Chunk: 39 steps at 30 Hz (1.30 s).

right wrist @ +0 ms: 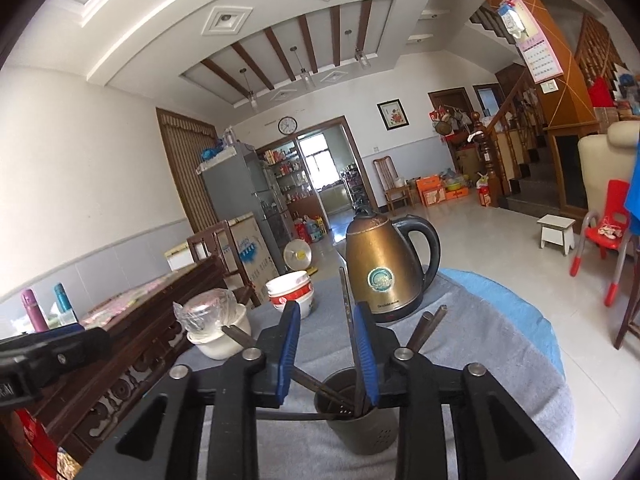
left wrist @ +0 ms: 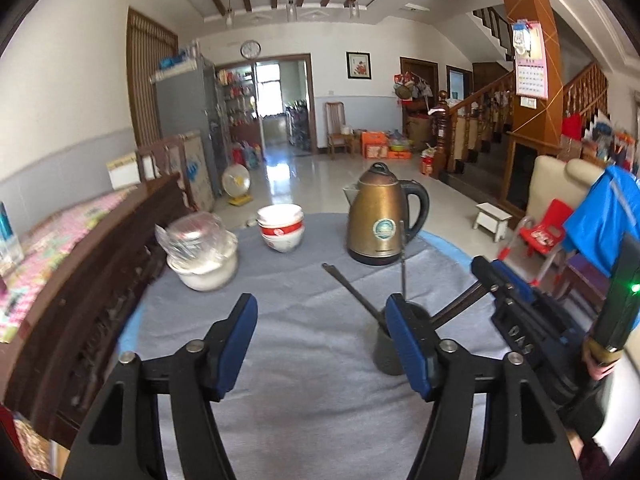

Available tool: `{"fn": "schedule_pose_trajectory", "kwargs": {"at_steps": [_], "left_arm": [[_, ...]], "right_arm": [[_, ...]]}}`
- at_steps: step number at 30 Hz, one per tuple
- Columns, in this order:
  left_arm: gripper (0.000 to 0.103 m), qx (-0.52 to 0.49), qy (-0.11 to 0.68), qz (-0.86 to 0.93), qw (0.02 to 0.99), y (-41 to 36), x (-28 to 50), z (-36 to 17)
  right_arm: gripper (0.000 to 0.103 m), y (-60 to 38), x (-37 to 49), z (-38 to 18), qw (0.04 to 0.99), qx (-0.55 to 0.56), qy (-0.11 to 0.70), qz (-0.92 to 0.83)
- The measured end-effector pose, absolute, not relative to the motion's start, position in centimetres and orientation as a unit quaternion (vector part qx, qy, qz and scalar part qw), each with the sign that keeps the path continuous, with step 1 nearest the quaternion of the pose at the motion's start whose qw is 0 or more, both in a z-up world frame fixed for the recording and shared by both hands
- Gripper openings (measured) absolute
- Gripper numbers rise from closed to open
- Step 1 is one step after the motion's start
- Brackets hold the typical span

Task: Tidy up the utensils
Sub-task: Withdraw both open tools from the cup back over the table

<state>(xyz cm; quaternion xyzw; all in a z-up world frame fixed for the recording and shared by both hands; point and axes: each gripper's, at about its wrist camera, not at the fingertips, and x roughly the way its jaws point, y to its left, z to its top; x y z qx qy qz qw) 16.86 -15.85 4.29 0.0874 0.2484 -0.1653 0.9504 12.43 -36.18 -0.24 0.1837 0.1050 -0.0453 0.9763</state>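
Note:
A dark grey utensil holder cup (left wrist: 386, 350) stands on the grey tablecloth (left wrist: 304, 320); it also shows in the right wrist view (right wrist: 360, 428). Several dark utensils stick out of it, one leaning left (left wrist: 352, 294) and one upright (left wrist: 403, 264). My left gripper (left wrist: 322, 344) is open and empty, its right finger just in front of the cup. My right gripper (right wrist: 330, 352) is open right above the cup, with an upright utensil (right wrist: 345, 300) beside its right finger; the jaws do not press on it. The right gripper's body shows at the right in the left wrist view (left wrist: 516, 304).
A bronze electric kettle (left wrist: 378, 220) stands behind the cup. Stacked red-and-white bowls (left wrist: 280, 228) and a white pot with a clear glass lid (left wrist: 202, 256) sit at the table's far left. A dark wooden bench back (left wrist: 92, 280) borders the left edge.

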Motion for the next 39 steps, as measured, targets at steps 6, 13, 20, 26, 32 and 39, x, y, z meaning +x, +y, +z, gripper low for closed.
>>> {"fn": "schedule_pose_trajectory", "kwargs": {"at_steps": [6,13,20,26,32,39], "left_arm": [[0.076,0.107,0.226,-0.144,0.957,-15.5,15.2,4.6],[0.087,0.122,0.200,-0.129,0.963,-15.5,13.8,5.3],[0.095,0.137,0.181,-0.108,0.968,-15.4,12.3,5.7],[0.099,0.140,0.170,-0.097,0.971,-15.0,10.9,6.0],[0.099,0.138,0.176,-0.104,0.969,-15.0,9.4,5.7],[0.099,0.151,0.181,-0.125,0.964,-16.1,7.6,5.3]], "right_arm": [[0.031,-35.8,10.6,0.4,0.978,0.179,0.092,-0.046],[0.031,-35.7,9.0,0.8,0.978,0.181,0.095,-0.043],[0.067,-35.7,6.1,1.1,0.979,0.177,0.086,-0.051],[0.067,-36.4,3.7,1.4,0.978,0.181,0.083,-0.062],[0.067,-36.7,1.4,1.4,0.978,0.165,0.097,-0.079],[0.067,-37.2,-1.4,1.5,0.975,0.162,0.113,-0.101]]}}
